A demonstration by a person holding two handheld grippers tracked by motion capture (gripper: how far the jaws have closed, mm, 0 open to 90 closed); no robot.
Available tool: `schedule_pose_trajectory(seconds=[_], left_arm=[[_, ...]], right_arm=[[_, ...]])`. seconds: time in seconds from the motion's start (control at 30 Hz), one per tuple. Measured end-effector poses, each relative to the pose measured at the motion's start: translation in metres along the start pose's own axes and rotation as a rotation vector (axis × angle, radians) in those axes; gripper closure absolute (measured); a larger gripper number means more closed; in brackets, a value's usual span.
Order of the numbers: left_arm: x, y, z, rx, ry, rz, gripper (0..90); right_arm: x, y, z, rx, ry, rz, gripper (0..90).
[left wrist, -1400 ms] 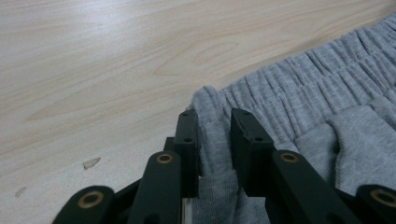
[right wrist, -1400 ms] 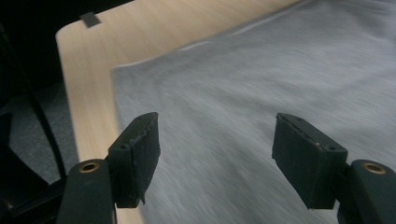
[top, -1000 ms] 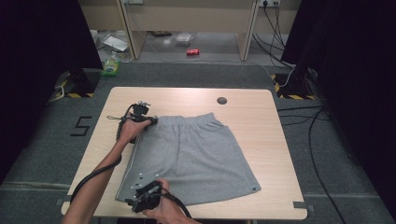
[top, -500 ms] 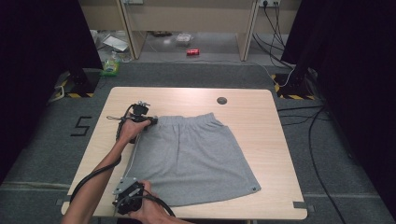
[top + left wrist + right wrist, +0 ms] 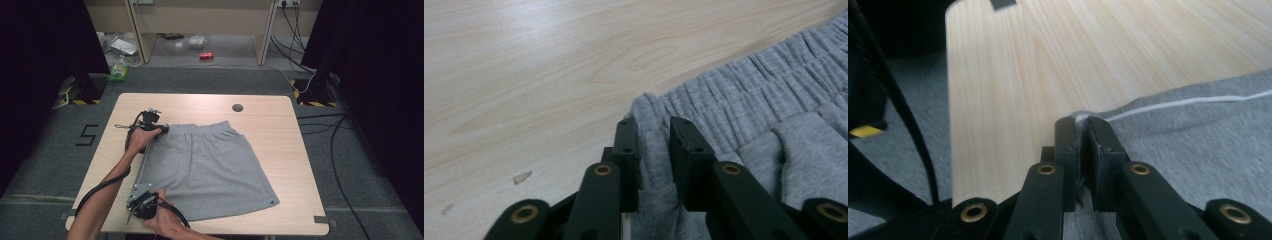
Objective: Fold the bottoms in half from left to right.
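The right tool (image 5: pixel 1079 131) is pinched on the near left hem corner of the grey jersey shorts (image 5: pixel 210 165), its jaws having just been closing with a thin fold of cloth and the white edge seam caught between them, at the near left edge of the pale wooden counter (image 5: pixel 280 145). The left tool (image 5: pixel 653 131) is clamped on the bunched end of the ribbed elastic waistband (image 5: pixel 744 85), at the far left corner of the garment. In the high view the right tool (image 5: pixel 142 205) and the left tool (image 5: pixel 150 122) are seen at the two ends of the same left edge, which is stretched straight between them. The shorts are spread flat and nearly smooth on the middle of the counter, waistband away from the person, hem towards the near edge. Judged from this, both grips needed for a fold are secured, and no fold is made yet: the left side is not lifted, and carrying it across onto the right half is presumably what is left, with any further folding after that.
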State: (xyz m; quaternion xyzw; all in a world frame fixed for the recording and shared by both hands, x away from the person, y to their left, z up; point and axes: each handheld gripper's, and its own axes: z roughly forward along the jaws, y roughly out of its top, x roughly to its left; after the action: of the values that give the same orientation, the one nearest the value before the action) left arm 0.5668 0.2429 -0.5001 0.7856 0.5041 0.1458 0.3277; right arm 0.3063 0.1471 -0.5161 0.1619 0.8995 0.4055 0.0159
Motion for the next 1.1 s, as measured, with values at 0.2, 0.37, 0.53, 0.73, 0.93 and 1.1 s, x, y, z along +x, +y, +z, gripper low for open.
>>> schedule_pose_trajectory(seconds=[0.2, 0.37, 0.53, 0.73, 0.93, 1.1], left_arm=[[-0.006, 0.017, -0.018, -0.030, -0.004, -0.019, 81.2], [-0.015, 0.036, -0.029, -0.047, 0.000, -0.032, 81.5], [-0.032, 0.054, -0.034, -0.066, -0.009, -0.044, 81.4], [-0.055, 0.075, -0.035, -0.079, -0.027, -0.048, 81.3], [-0.085, 0.091, -0.030, -0.079, -0.040, -0.025, 81.2], [-0.104, 0.099, -0.021, -0.067, -0.045, -0.005, 81.0]], right_arm=[[-0.007, -0.004, -0.033, -0.083, 0.051, 0.057, 84.7], [-0.014, -0.011, -0.079, -0.172, 0.031, 0.070, 84.8], [-0.024, -0.025, -0.125, -0.250, -0.007, 0.111, 85.1], [-0.037, -0.044, -0.168, -0.324, -0.052, 0.173, 85.1], [-0.042, -0.066, -0.203, -0.373, -0.109, 0.209, 85.1], [-0.045, -0.086, -0.222, -0.391, -0.139, 0.248, 85.1]])
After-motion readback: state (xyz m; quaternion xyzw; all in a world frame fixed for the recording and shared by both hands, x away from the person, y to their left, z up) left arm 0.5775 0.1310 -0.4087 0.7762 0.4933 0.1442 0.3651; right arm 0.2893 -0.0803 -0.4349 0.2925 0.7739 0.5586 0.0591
